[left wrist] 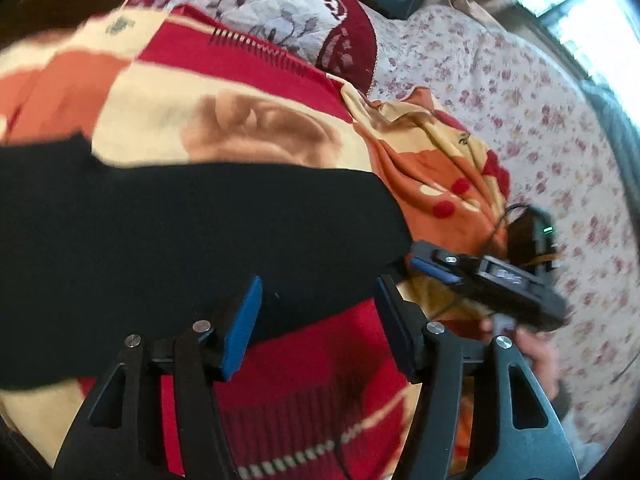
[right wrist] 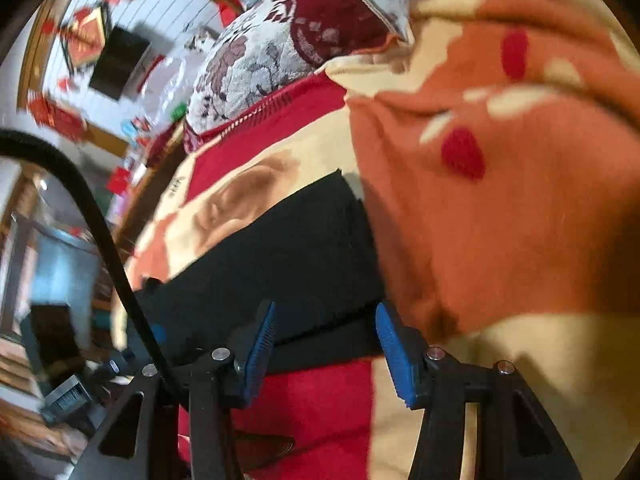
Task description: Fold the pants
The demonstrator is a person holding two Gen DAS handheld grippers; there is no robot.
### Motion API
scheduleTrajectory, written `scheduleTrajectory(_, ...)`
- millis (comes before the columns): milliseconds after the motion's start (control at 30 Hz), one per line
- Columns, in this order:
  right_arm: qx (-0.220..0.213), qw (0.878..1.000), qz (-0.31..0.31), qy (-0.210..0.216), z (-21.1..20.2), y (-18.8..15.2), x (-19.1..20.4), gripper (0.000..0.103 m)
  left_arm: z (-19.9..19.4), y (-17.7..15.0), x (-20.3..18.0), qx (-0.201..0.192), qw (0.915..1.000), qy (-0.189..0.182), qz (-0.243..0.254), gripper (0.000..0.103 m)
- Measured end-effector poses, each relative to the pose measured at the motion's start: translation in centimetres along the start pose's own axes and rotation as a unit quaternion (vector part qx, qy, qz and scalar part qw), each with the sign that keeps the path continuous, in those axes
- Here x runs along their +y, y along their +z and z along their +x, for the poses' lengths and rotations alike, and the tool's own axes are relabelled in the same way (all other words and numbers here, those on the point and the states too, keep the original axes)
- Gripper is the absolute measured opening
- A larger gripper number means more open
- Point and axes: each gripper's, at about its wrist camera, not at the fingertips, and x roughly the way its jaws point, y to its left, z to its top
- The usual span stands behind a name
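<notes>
Black pants point(left wrist: 180, 232) lie flat in folded band across red, orange and cream blanket point(left wrist: 248, 120) on bed. Left gripper point(left wrist: 316, 320) above near edge of pants, jaws apart, blue pads not pressing cloth, nothing held. Right gripper point(right wrist: 326, 344) over other end of pants point(right wrist: 280, 248), jaws parted, hem between pads but not clamped. In left view, right gripper seen at right beside pants end. Floral pillow point(left wrist: 272, 8) behind blanket, flowered sheet point(left wrist: 540, 140) at right.
</notes>
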Motion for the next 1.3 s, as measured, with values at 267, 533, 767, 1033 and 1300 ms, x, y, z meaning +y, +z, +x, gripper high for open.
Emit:
scheduleTrajectory(267,-0.042,0.999,0.008,0.007,-1.5,0.1,1.1,0.041,-0.6,-1.0,1.8,-0.008,0.9895,-0.075,-0.123,0.063)
scheduleTrajectory(533,-0.003,0.998,0.044,0.038,0.7,-0.2,0.2,0.041,0.4,-2.2,2.2,0.002,0.9779,-0.094,-0.187,0.063)
scheduleTrajectory(767,0.004,0.997,0.057,0.050,2.0,-0.2,0.0,0.041,0.7,-2.5,3.6,0.002,0.9725,-0.073,-0.221,0.063)
scheduleTrajectory(1033,0.008,0.996,0.063,0.057,2.2,-0.3,-0.3,0.041,1.1,-2.5,4.6,-0.014,0.9700,-0.046,-0.238,0.063)
scheduleTrajectory(1300,0.004,0.994,0.083,0.063,2.6,-0.4,-0.9,0.041,1.4,-2.8,4.8,-0.028,0.9613,-0.059,-0.268,0.063)
